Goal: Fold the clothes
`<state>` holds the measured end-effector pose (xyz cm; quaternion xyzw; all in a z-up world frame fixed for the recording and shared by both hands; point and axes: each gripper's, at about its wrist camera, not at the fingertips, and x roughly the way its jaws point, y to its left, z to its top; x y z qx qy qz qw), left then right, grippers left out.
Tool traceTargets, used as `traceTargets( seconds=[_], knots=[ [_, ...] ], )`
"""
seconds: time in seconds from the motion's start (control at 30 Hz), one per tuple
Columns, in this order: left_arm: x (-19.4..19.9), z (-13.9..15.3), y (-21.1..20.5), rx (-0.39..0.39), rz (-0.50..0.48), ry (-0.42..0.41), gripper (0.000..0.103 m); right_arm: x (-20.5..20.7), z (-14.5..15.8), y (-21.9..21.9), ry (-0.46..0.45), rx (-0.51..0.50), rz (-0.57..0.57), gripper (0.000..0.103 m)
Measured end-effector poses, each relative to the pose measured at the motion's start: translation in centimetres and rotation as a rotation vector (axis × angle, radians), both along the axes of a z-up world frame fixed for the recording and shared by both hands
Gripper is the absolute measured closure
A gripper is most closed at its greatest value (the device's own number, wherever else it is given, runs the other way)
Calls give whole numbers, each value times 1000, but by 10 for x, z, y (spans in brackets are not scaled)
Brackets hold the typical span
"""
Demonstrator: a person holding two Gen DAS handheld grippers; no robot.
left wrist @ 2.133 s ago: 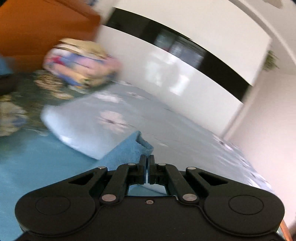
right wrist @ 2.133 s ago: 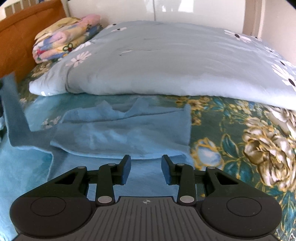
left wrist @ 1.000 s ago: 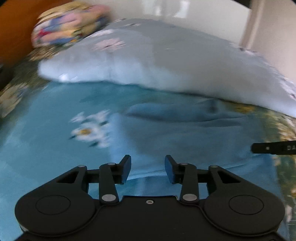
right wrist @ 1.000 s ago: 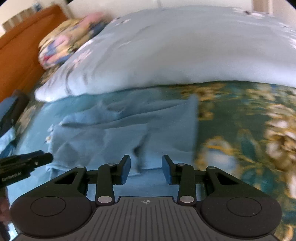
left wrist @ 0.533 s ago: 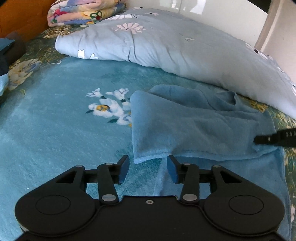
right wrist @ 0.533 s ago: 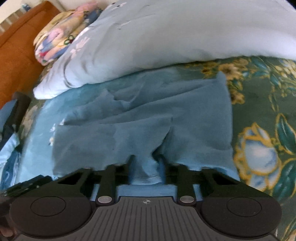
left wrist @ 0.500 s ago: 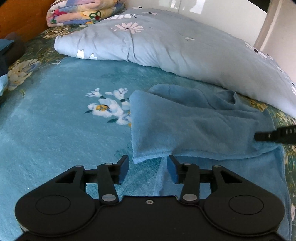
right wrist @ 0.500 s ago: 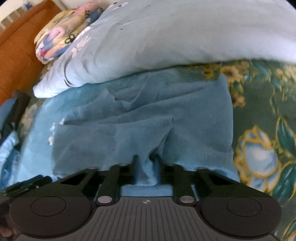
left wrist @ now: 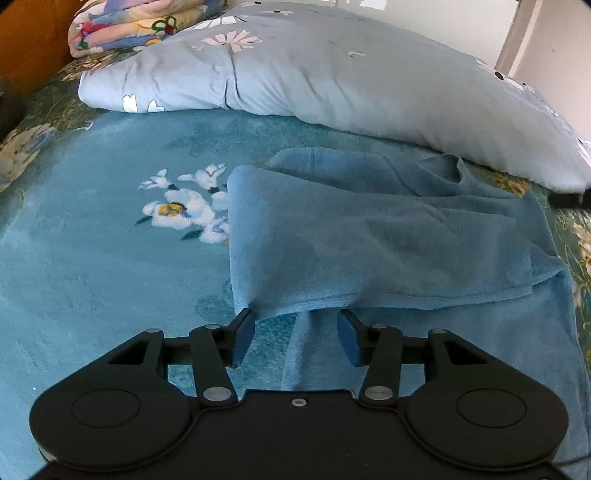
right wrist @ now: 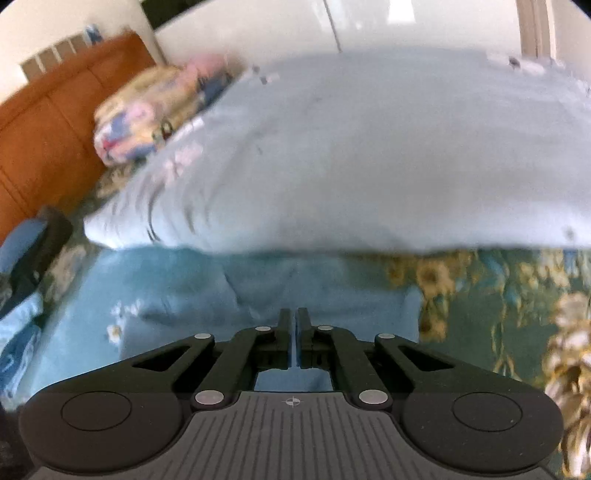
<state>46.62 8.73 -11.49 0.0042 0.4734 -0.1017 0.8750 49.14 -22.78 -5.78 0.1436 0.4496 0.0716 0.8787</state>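
My left gripper (left wrist: 295, 339) stands with its jaws apart; they have just been opening further. The near hem of the blue garment (left wrist: 369, 236) lies just ahead of the fingertips, sagging into the gap without touching either blue pad (left wrist: 242, 338) that I can see. The garment is folded over itself, spreading ahead and to the right of these jaws on the teal floral blanket (left wrist: 92, 266). A white flower print (left wrist: 184, 210) sits ahead and left of the jaws, just beside the garment's left edge.

My right gripper (right wrist: 294, 332) is closed, with a thin strip of blue garment (right wrist: 325, 306) cloth pinched between the jaws. This view is blurred. The garment extends ahead of and below these jaws.

Beyond both grippers lies a pale blue duvet (left wrist: 332, 81). A folded multicoloured quilt (left wrist: 129, 26) rests far ahead to the left, against an orange-brown headboard (right wrist: 48, 140).
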Motion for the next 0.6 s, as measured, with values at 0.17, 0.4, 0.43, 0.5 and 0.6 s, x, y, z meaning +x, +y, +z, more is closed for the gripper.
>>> traceTargets(
  seconds=[0.17, 0.4, 0.43, 0.5, 0.6],
  knots=[
    [-3, -3, 1, 9, -5, 12, 52, -11, -31, 1, 106, 44, 12, 93],
    [-1, -7, 3, 21, 0, 23, 51, -9, -60, 13, 187, 40, -8, 82],
    [-1, -7, 3, 20, 3, 25, 51, -9, -63, 14, 197, 38, -13, 82],
    [-1, -8, 3, 21, 10, 27, 51, -8, -66, 13, 204, 62, -32, 82],
    [0, -11, 4, 27, 18, 31, 51, -7, -66, 15, 201, 96, -12, 88]
  ],
)
